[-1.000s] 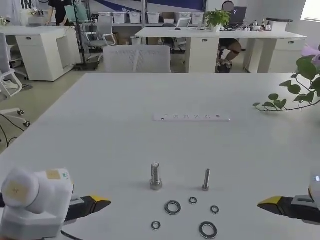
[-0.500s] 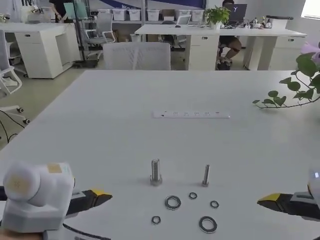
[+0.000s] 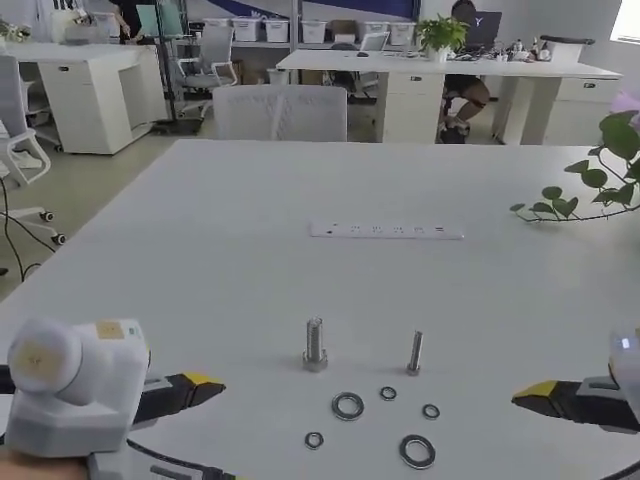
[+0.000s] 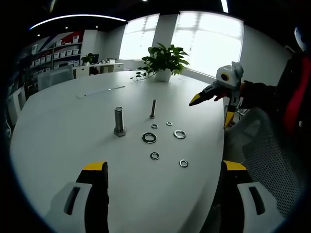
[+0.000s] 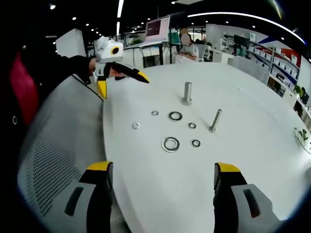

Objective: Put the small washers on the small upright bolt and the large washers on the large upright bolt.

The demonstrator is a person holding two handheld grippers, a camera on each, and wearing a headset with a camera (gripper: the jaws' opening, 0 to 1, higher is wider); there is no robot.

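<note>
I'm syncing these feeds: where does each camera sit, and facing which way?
Head view: on the head, facing forward-down at the table; left tool and right tool at bottom corners.
Left gripper view: on left tool, facing the right tool; own open jaws below.
Right gripper view: on right tool, facing the left tool; own open jaws below.
All share large bolt, small bolt, washers.

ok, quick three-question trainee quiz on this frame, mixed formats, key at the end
1. How many washers lie on the table, and how many are large?
2. True or false: a washer is already on the large bolt.
3. The left tongs and right tongs are: A) both open and empty; B) both shut on washers; C) one open, one shut.
Key: 1) five, two large; 2) false; 3) A.
</note>
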